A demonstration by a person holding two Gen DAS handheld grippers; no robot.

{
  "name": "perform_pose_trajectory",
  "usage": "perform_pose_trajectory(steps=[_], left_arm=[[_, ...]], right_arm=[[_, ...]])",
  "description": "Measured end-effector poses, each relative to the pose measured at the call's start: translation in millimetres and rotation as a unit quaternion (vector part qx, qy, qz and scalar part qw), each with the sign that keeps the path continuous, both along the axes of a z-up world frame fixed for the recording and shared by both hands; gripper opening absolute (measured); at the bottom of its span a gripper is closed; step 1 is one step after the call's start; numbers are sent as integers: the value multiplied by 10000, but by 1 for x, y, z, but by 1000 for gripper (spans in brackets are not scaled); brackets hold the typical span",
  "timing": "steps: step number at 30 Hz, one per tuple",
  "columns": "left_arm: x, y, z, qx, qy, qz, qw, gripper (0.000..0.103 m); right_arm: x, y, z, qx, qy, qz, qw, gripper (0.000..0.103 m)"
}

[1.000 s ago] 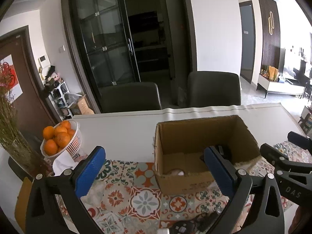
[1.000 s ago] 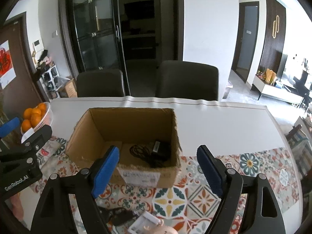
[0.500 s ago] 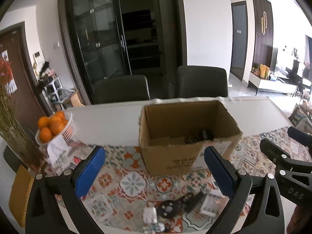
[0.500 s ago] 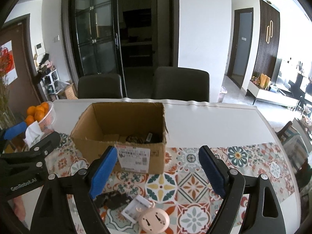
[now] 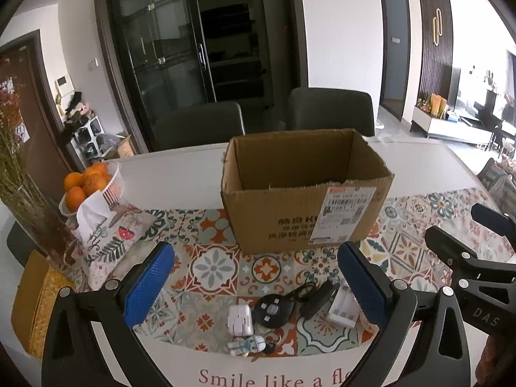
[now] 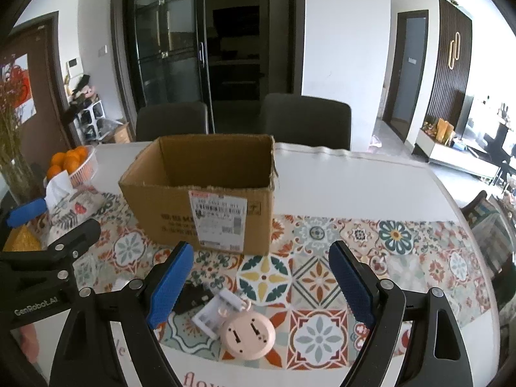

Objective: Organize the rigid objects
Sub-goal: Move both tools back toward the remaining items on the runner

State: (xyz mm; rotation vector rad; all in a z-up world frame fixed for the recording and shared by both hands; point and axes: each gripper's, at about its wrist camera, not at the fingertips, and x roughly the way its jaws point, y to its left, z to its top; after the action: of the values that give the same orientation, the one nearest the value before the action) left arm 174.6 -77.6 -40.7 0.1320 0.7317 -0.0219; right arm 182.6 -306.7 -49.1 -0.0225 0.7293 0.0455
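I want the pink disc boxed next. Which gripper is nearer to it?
Right. The pink disc lies between the right gripper fingers; the left gripper hovers over the black items further left.

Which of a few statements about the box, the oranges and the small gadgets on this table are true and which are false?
1. The cardboard box stands open at the top. True.
2. The pink round gadget lies inside the box. False: it lies on the patterned mat, in front of the box.
3. The oranges sit in a white basket. True.
4. The right claw grips the white charger. False: its jaws are open and hold nothing.
5. The box carries a shipping label. True.
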Motion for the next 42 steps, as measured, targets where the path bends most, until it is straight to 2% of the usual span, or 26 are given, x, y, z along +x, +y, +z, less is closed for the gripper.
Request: perform_pose_trajectory(steps=[17,30,42], left_arm=[[-20,-6,-59,102,682,97,9976,103],[-22,-7,-104,214,1184,287,9923,103],[-20,-9,-128,322,1229,469,9908,103]], right_arm=[[-16,-3,-63,131,736,388,9964,86],[-10,-2,-112,164,1342,746,9880,86],[2,0,-152,200,1743,968,9797,86]])
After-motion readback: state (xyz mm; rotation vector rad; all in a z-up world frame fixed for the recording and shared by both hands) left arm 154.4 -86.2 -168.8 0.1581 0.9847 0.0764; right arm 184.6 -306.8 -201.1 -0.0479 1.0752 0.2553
